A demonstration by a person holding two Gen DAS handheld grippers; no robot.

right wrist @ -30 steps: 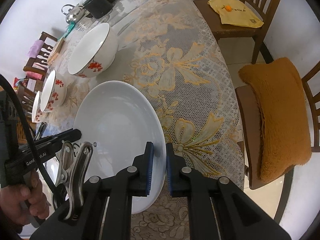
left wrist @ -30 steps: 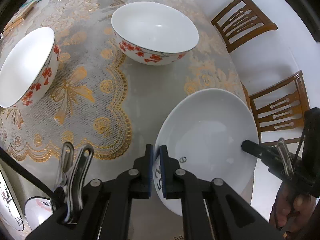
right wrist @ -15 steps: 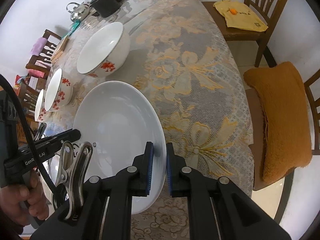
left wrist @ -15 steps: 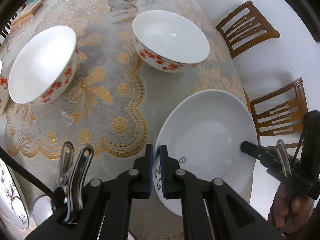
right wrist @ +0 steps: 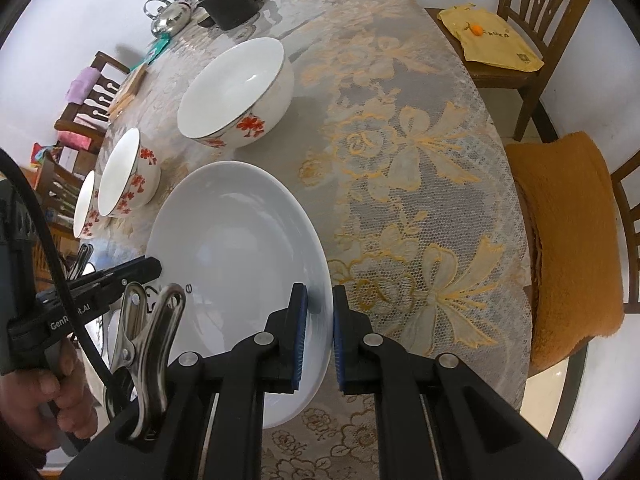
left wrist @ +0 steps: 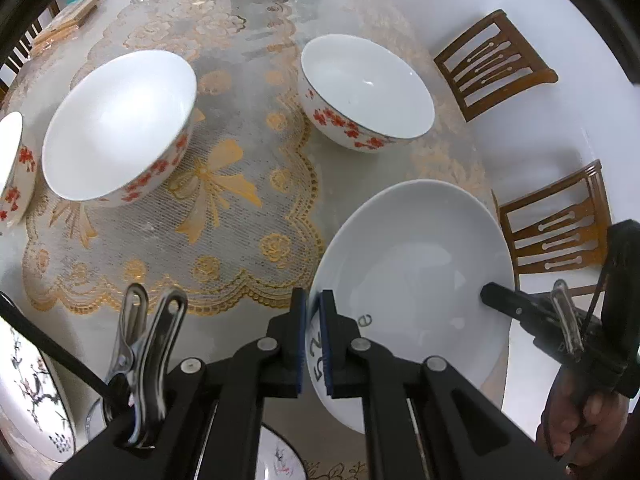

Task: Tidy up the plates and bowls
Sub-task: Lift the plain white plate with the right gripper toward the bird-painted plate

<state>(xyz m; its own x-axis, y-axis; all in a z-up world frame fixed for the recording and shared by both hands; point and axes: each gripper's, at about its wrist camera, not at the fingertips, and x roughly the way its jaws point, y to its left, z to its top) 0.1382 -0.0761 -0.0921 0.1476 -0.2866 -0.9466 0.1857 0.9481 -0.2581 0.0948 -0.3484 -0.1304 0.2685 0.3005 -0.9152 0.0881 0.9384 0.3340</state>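
Observation:
A large plain white plate (left wrist: 416,264) hangs tilted over the lace tablecloth, held by both grippers. My left gripper (left wrist: 313,312) is shut on its near rim, beside black handwritten marks. My right gripper (right wrist: 320,304) is shut on the opposite rim (right wrist: 320,264); the left wrist view shows it at the plate's right edge (left wrist: 490,294). Three white bowls with red flowers stand on the table: one far right (left wrist: 368,88), one to the left (left wrist: 116,120), and one cut off at the left edge (left wrist: 10,160).
A painted plate (left wrist: 28,396) lies at the lower left. A black mug (right wrist: 228,8), a steel kettle (right wrist: 170,16) and small items crowd the far end. Wooden chairs (left wrist: 492,64) ring the table, one with an orange cushion (right wrist: 568,240), one holding a yellow bag (right wrist: 488,40).
Both grippers have carried the plate leftward over the table and slightly up. The bowls have slid right in both views, and the third bowl has come into the left wrist view.

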